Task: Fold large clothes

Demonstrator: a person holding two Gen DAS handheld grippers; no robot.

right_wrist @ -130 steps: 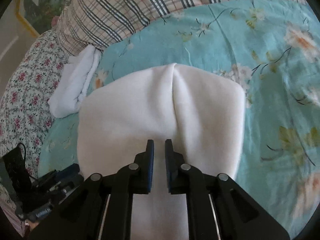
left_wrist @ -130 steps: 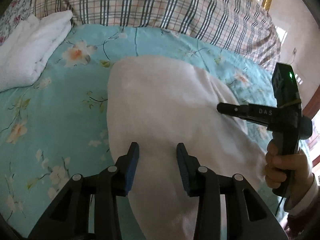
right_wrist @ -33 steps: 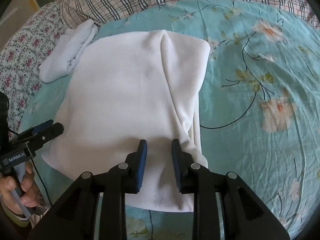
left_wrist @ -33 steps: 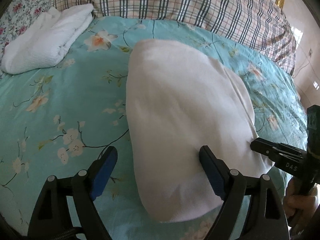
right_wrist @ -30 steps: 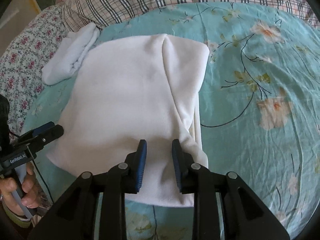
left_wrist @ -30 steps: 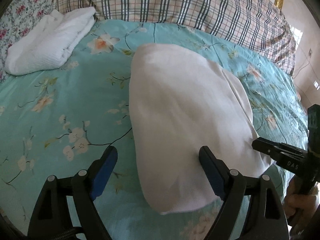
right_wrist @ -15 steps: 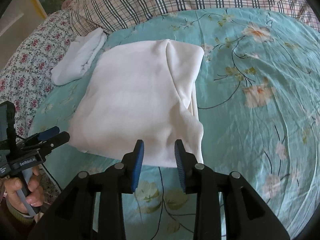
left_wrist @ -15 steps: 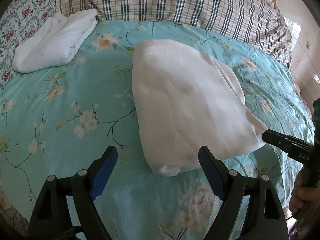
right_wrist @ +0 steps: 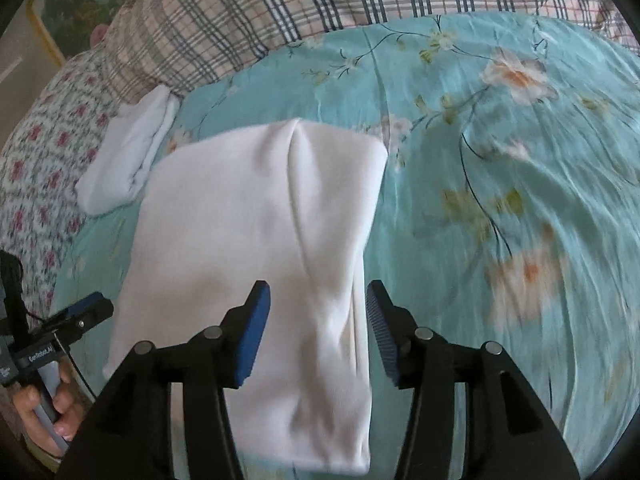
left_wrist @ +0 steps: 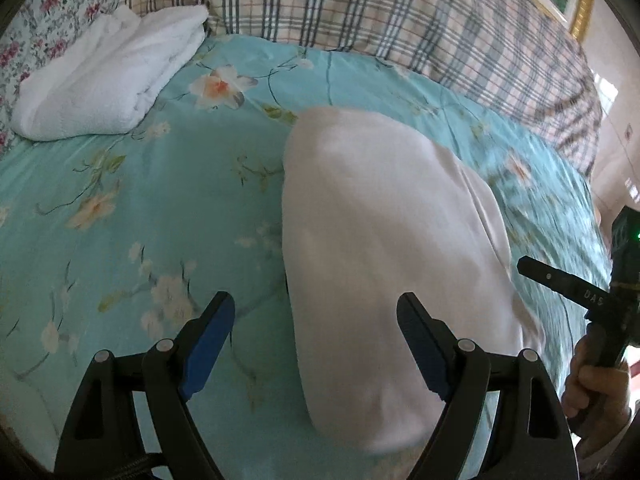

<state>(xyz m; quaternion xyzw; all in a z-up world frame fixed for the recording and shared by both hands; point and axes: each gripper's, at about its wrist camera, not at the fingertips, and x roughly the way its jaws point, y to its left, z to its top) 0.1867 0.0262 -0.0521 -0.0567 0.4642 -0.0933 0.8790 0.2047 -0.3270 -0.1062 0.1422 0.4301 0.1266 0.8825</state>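
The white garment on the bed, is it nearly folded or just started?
Well along: the white garment lies as a folded rectangle on the floral bedspread, beside an already folded white towel. Both grippers, left and right, are open, holding nothing. Perhaps one more fold remains.

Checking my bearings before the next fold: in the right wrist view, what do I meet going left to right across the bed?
Left gripper → small folded white towel → folded white garment → bare floral teal bedspread.
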